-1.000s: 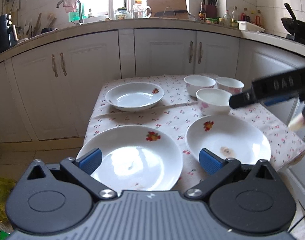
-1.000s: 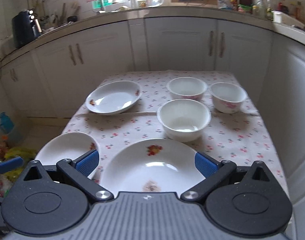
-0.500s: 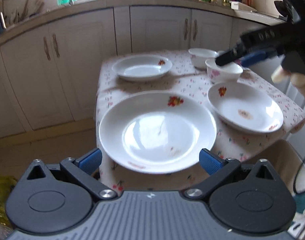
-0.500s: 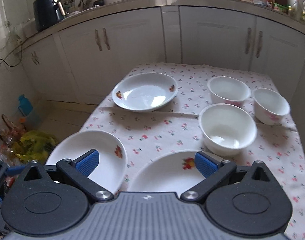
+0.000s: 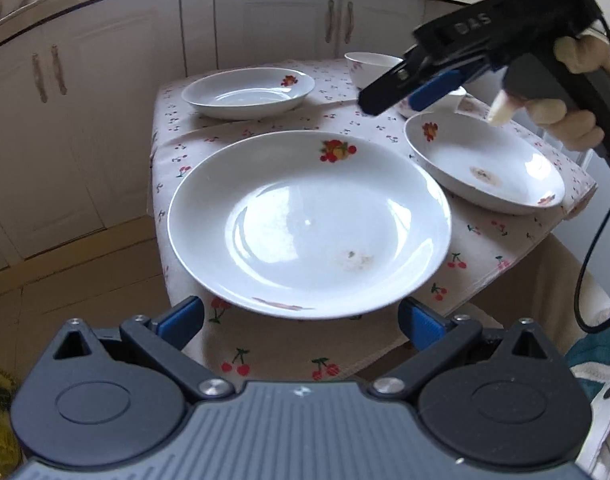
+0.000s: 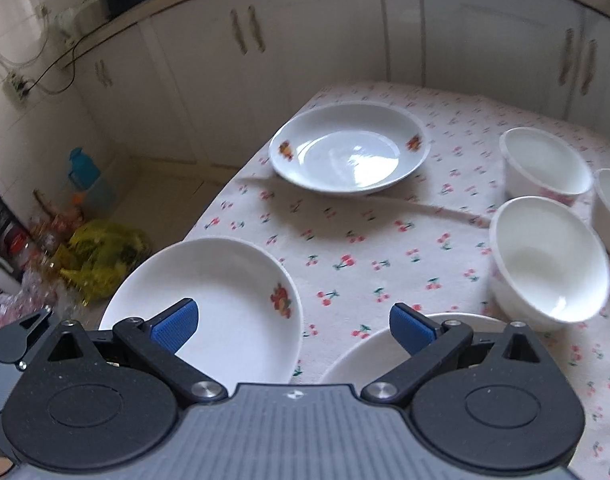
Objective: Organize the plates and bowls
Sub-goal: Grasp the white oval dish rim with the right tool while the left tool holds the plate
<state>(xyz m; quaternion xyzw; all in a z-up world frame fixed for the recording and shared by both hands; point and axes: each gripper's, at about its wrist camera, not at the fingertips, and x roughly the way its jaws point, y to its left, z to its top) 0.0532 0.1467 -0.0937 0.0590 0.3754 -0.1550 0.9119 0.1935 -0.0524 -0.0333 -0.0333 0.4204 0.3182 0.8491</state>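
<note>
A large white plate (image 5: 309, 220) with a fruit print lies at the table's near-left corner, its rim jutting past the edge. My left gripper (image 5: 301, 322) is open just below that near rim, touching nothing. A second plate (image 5: 485, 164) lies to the right and a third plate (image 5: 245, 94) at the far left. In the right wrist view my right gripper (image 6: 293, 326) is open above the gap between the near-left plate (image 6: 209, 304) and the half-hidden near-right plate (image 6: 369, 348). Three white bowls (image 6: 549, 256) cluster at the right.
The floral tablecloth (image 6: 365, 240) covers a small table (image 5: 485, 248). White cabinets (image 5: 265, 20) stand behind it. Bags and bottles (image 6: 97, 256) clutter the floor at the left. A hand (image 5: 577, 80) holds the right gripper (image 5: 405, 88) above the table's right side.
My left gripper has dropped and pulled back to the near-left plate's rim. The right gripper has swung left and forward over the table. Both stay open.
</note>
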